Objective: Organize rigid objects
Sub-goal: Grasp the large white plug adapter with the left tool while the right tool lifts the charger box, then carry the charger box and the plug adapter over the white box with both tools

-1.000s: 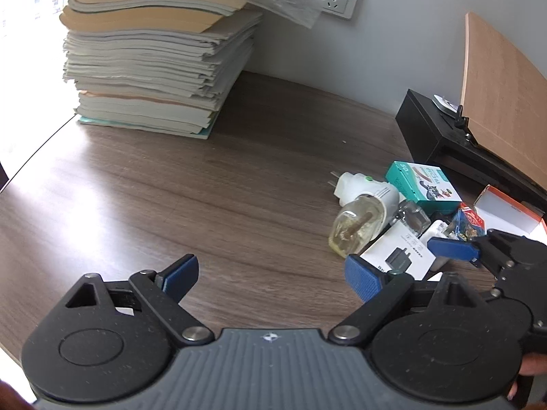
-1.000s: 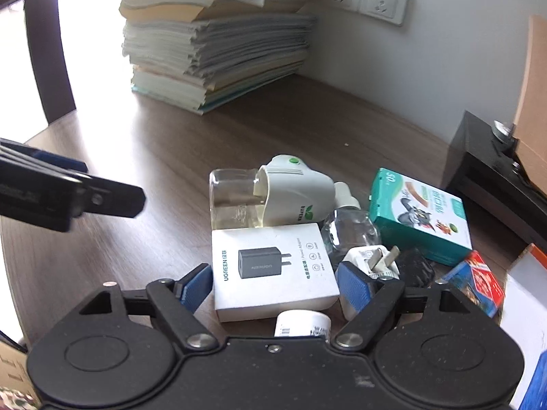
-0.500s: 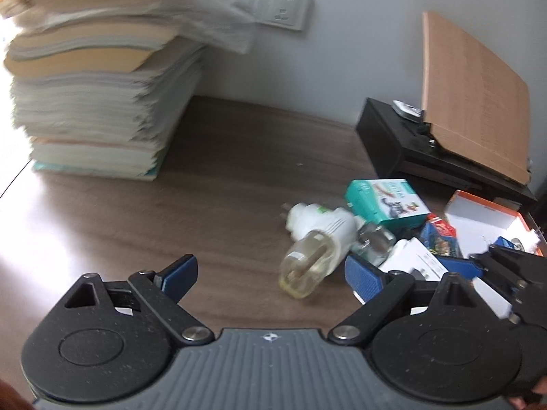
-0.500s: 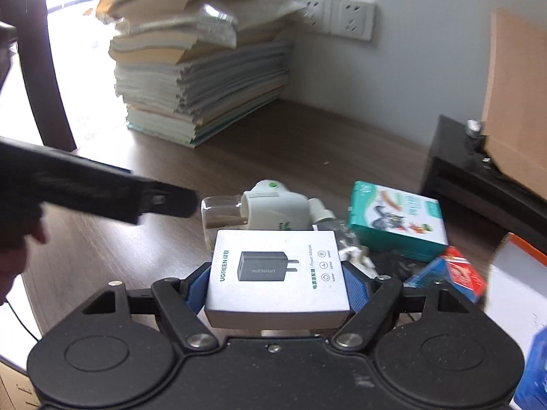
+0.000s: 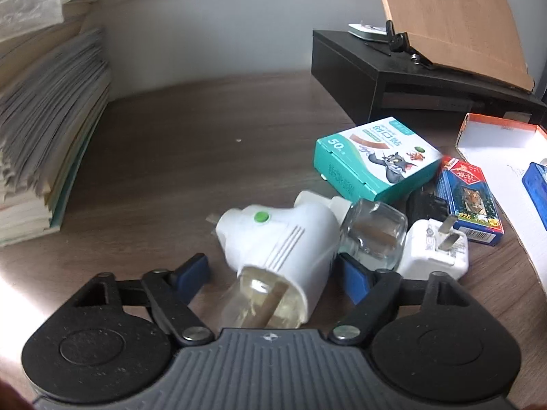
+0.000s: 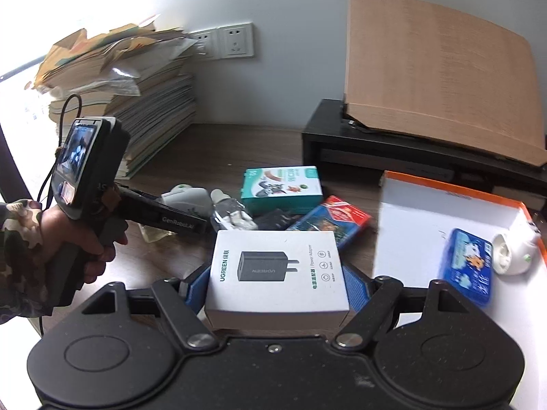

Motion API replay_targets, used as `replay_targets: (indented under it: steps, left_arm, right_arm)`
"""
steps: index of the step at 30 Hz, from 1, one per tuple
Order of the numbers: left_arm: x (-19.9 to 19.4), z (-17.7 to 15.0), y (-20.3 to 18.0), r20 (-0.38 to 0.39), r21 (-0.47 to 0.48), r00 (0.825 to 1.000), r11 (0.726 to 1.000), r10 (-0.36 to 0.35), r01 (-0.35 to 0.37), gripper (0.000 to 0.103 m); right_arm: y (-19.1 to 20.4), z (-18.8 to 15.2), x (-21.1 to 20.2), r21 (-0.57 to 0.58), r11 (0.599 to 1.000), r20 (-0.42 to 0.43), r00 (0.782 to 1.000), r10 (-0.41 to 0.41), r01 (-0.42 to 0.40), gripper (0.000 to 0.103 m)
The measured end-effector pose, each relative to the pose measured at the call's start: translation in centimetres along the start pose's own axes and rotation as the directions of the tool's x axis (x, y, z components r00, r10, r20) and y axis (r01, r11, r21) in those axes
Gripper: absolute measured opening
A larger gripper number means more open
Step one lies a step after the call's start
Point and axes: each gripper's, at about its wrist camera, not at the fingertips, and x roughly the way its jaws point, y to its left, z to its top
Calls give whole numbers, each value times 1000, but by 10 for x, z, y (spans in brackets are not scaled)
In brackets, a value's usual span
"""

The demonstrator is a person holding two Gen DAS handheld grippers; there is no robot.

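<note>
My right gripper (image 6: 276, 282) is shut on a white UGREEN charger box (image 6: 277, 273) and holds it above the table, left of the white tray with an orange rim (image 6: 444, 225). The tray holds a blue tin (image 6: 470, 266) and a white plug-in device (image 6: 512, 253). My left gripper (image 5: 273, 273) is open around a white plug-in mosquito repeller with a liquid bottle (image 5: 277, 256) that lies on the wooden table. Its right finger touches or nearly touches the repeller; the left finger stands apart.
Beside the repeller lie a small glass bottle (image 5: 372, 235), a white charger plug (image 5: 434, 249), a teal bandage box (image 5: 376, 159) and a blue card pack (image 5: 468, 201). A black stand (image 5: 393, 78) with a tan board is behind. A paper stack (image 5: 44, 130) is left.
My right gripper closed on the UGREEN box, lifted it and swung right toward the tray. My left gripper moved forward and right until the repeller sits between its fingers.
</note>
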Motion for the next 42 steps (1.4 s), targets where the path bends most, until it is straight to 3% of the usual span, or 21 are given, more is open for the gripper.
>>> replay_targets:
  steps: [6, 10, 11, 20, 29, 38, 42]
  left_arm:
    - [-14, -6, 1, 49, -61, 999, 998, 9, -6, 68]
    - [-42, -10, 1, 110, -112, 994, 994, 27, -14, 68]
    - [-50, -11, 1, 127, -123, 991, 992, 27, -12, 62]
    - [-106, -18, -18, 215, -203, 976, 979, 31, 14, 61]
    - [-150, -9, -84, 294, -190, 955, 977, -39, 98, 62]
    - [-162, 3, -169, 323, -145, 932, 965, -163, 219, 62]
    - [-159, 6, -202, 309, -118, 931, 964, -192, 238, 62]
  right_arm:
    - [-6, -3, -5, 21, 1000, 8, 1000, -17, 16, 92]
    - [-8, 0, -7, 29, 1000, 18, 1000, -10, 10, 92]
    - [-8, 1, -8, 31, 1000, 22, 1000, -5, 4, 92]
    - [-11, 8, -24, 1, 1000, 63, 998, 18, -18, 92]
    - [-43, 4, -70, 15, 999, 120, 992, -35, 34, 92]
    - [-104, -18, -126, 104, 977, 140, 970, -198, 184, 92]
    - [-132, -28, -146, 158, 957, 129, 956, -264, 243, 92]
